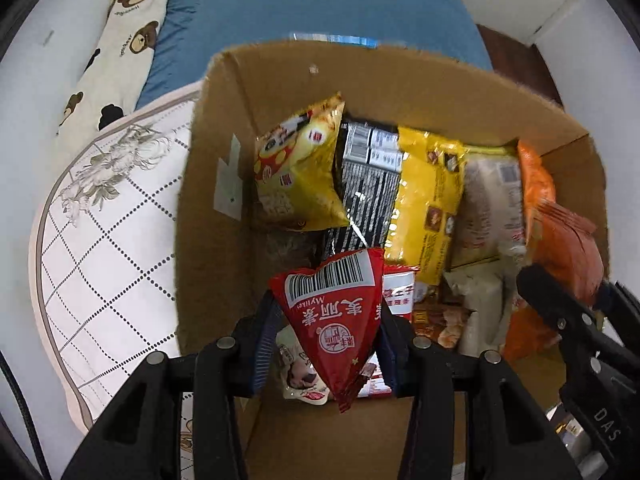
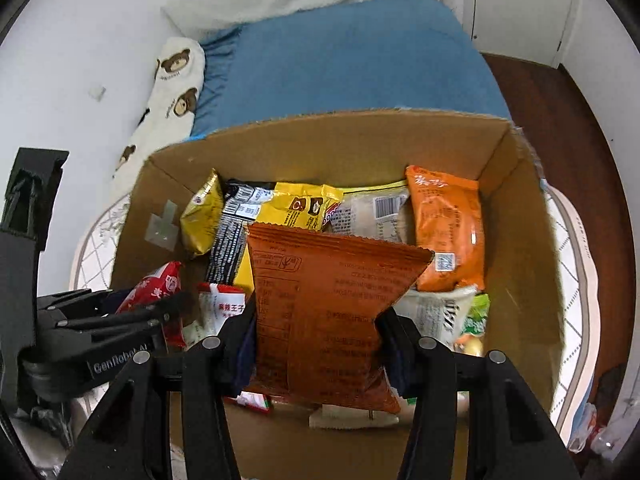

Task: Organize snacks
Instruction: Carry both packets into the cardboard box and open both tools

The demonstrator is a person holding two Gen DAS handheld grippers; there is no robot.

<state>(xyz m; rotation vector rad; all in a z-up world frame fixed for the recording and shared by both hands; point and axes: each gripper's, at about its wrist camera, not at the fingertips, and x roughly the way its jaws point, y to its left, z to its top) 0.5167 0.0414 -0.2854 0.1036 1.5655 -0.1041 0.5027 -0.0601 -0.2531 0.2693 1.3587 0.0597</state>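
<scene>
Over the box (image 1: 224,184), left claw (image 1: 326,344) pinches red packet (image 1: 336,312).

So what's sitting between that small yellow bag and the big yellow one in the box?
A black packet with white print stands between the small yellow bag and the big yellow bag, clearest in the left wrist view.

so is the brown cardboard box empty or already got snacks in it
Partly filled: the brown cardboard box holds upright packets along its far wall, with bare floor nearer.

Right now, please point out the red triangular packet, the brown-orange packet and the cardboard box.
red triangular packet (image 1: 334,316): left wrist view, middle of its printed face.
brown-orange packet (image 2: 328,312): right wrist view, centre of its back panel.
cardboard box (image 2: 360,144): right wrist view, bare inner far wall.
</scene>
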